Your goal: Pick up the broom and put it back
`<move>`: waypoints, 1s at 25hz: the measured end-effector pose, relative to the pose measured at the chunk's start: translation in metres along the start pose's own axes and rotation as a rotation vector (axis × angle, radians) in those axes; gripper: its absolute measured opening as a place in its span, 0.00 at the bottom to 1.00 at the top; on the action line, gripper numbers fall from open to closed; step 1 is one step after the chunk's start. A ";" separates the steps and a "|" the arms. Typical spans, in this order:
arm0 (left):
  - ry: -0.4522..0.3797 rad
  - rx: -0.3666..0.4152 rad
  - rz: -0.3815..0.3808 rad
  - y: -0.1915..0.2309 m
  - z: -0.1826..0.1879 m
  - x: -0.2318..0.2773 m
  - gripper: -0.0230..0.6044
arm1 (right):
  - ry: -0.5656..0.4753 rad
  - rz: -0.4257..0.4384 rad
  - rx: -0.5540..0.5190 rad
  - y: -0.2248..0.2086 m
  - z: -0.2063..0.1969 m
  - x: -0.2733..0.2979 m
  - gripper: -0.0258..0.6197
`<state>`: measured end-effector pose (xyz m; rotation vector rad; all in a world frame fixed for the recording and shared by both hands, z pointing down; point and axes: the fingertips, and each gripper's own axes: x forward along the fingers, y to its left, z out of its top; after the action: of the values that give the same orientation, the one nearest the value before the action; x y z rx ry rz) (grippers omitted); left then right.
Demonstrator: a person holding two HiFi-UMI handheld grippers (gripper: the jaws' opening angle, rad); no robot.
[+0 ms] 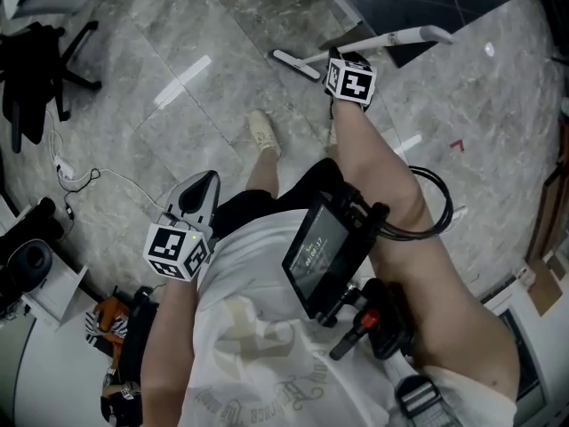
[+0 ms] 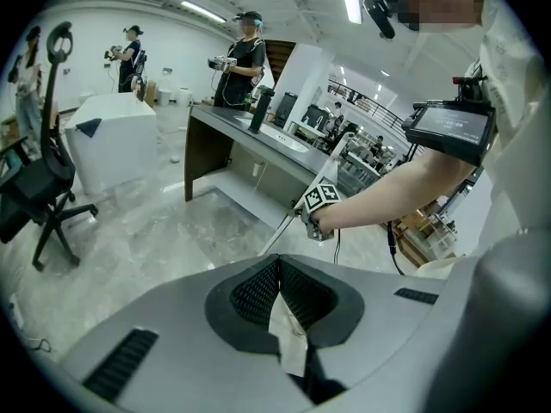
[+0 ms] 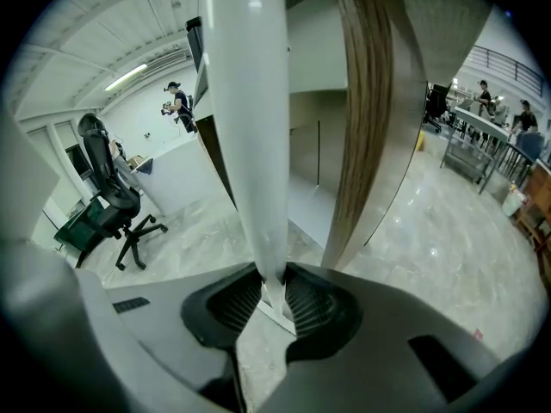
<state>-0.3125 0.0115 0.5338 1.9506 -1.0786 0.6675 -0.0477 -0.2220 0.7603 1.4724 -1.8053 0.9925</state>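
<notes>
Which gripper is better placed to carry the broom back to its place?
Right. The right gripper has its jaws clamped on the broom by its white handle. The left gripper sits beside the person's body, jaws together with nothing in them, apart from the broom.

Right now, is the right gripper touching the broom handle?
Touching. The right gripper view shows the white broom handle pinched between the fingers of the right gripper.

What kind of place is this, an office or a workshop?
Probably a big open-plan office or lab hall: polished stone floor, a swivel office chair, a long counter and other people standing beyond it.
</notes>
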 end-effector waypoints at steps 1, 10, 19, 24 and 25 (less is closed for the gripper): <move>0.000 -0.001 0.002 0.000 0.000 0.000 0.06 | 0.001 0.002 0.002 -0.001 0.000 0.000 0.19; -0.009 0.002 0.001 0.003 0.003 0.001 0.06 | 0.004 0.015 0.012 -0.001 0.001 0.003 0.25; -0.013 0.020 -0.014 0.001 0.005 0.003 0.06 | 0.010 0.019 0.019 -0.005 -0.006 -0.010 0.29; -0.026 0.034 -0.036 0.009 0.011 0.014 0.06 | 0.018 0.027 0.040 -0.001 -0.016 -0.014 0.29; -0.033 0.038 -0.043 0.008 0.014 0.015 0.06 | 0.015 0.029 0.041 0.000 -0.017 -0.019 0.29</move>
<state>-0.3115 -0.0093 0.5405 2.0180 -1.0478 0.6394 -0.0438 -0.1981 0.7539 1.4634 -1.8106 1.0585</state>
